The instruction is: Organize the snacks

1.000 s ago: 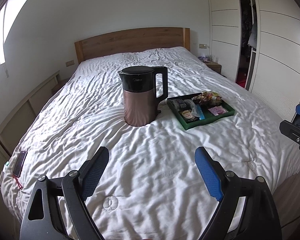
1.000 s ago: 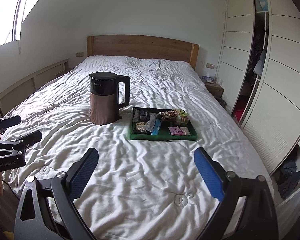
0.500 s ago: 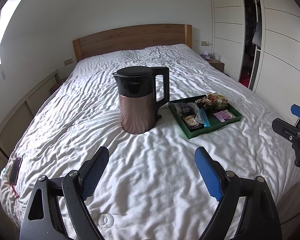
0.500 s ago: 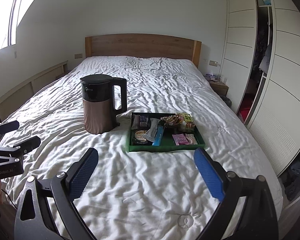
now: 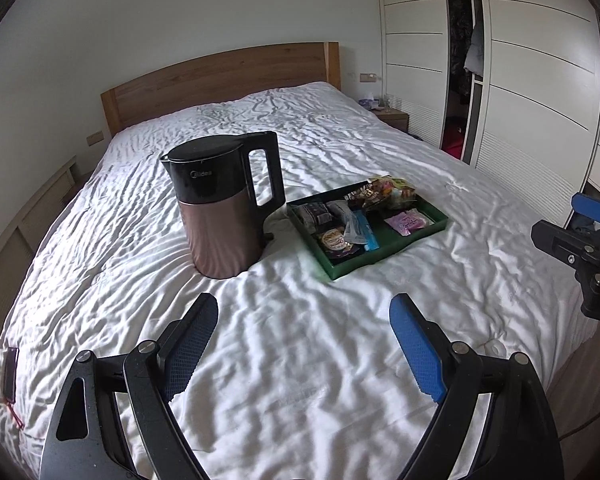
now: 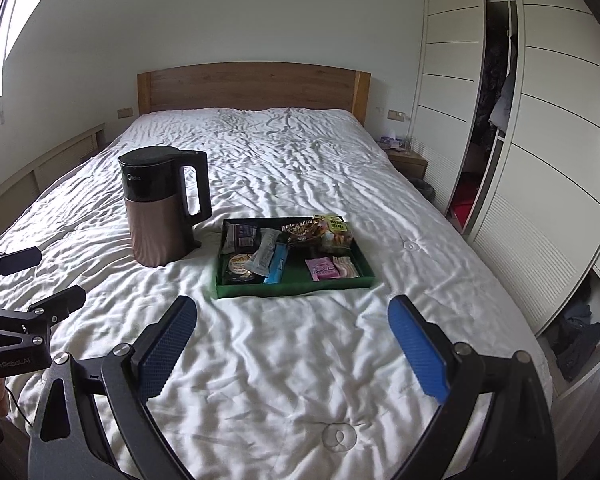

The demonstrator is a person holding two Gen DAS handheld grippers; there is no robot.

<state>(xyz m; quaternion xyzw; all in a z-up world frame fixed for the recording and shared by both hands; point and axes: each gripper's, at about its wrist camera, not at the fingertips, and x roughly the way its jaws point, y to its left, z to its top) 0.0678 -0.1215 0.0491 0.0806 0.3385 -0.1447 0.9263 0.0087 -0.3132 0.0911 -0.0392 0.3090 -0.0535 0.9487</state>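
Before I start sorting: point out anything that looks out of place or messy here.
The kettle stands on the bed, an odd spot, beside the tray. In the tray, the snacks lie jumbled and overlapping. Nothing looks spilled or damaged.

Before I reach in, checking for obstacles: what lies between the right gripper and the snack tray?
Only bare, wrinkled white bedsheet between right gripper and tray, in the right wrist view.

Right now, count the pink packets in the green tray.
2. Both lie at the right front of the green tray: a darker pink packet and a paler pink packet touching its right side. More may hide under the snack pile.
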